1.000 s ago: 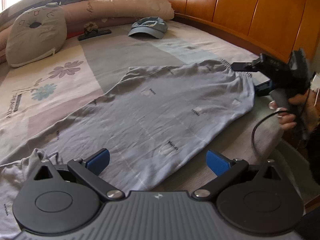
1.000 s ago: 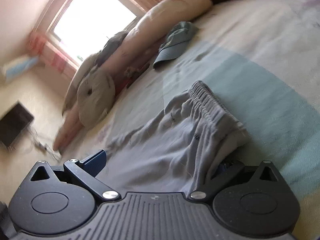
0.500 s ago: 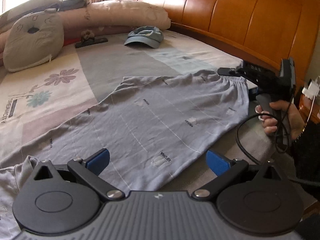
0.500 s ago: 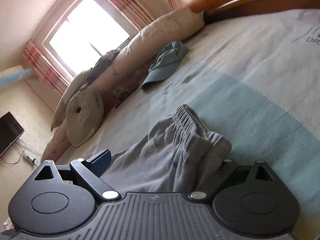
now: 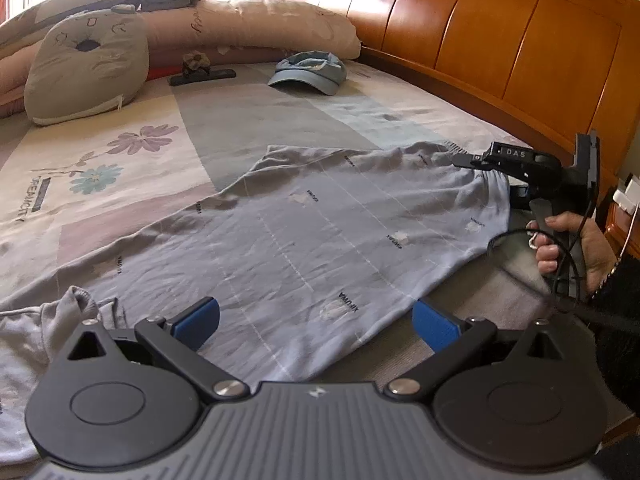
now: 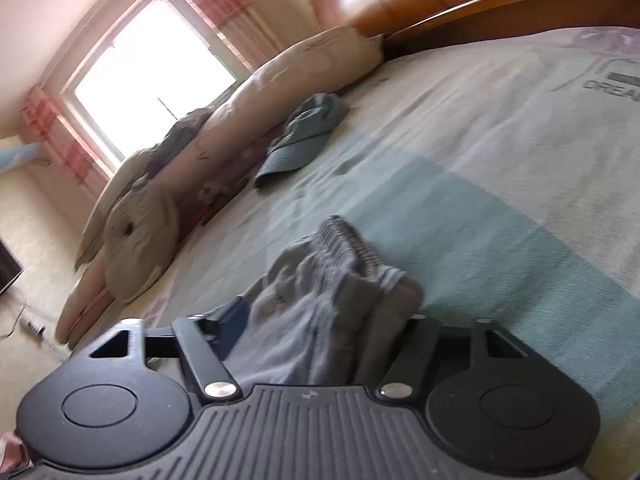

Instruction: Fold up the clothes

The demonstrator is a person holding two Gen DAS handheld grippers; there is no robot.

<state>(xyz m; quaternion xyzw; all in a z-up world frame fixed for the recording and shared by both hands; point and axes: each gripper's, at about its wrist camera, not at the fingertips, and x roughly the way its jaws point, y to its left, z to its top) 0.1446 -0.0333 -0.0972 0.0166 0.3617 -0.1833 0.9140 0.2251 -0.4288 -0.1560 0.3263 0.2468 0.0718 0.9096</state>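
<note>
Pants first: a pair of light grey-blue cotton trousers (image 5: 320,232) with small printed labels is spread nearly flat across the bed (image 5: 132,168), which wears a patchwork sheet with purple and teal flowers. One leg end is bunched up in a wrinkled heap at the near left, just beside the left tool (image 5: 316,322).

That left tool hovers over the lower part of the trousers with its blue-padded fingers (image 5: 198,317) spread wide apart — nothing between them, just fabric underneath.

The right tool (image 6: 324,320) is at the waistband end, off to the right by the bed's edge. From its own camera you can see the ribbed elastic waistband (image 6: 352,248) gathered up and pinched between the closed-in fingers, so it's clamped on the trousers. That view is a bit blurry, and the right finger is mostly hidden by cloth. In the left camera the same tool (image 5: 466,159) shows up as a black pistol-grip thing held by a hand (image 5: 580,240) in a dark sleeve, with a black cable (image 5: 520,240) looping below it.

Further up the bed — well apart from the trousers — there's a blue-grey cap (image 5: 310,72), a grey round cushion with a face on it (image 5: 86,66), and a long pinkish rolled quilt (image 5: 256,26) along the far side. Glossy orange wooden headboard (image 5: 480,36) runs along the right.
</note>
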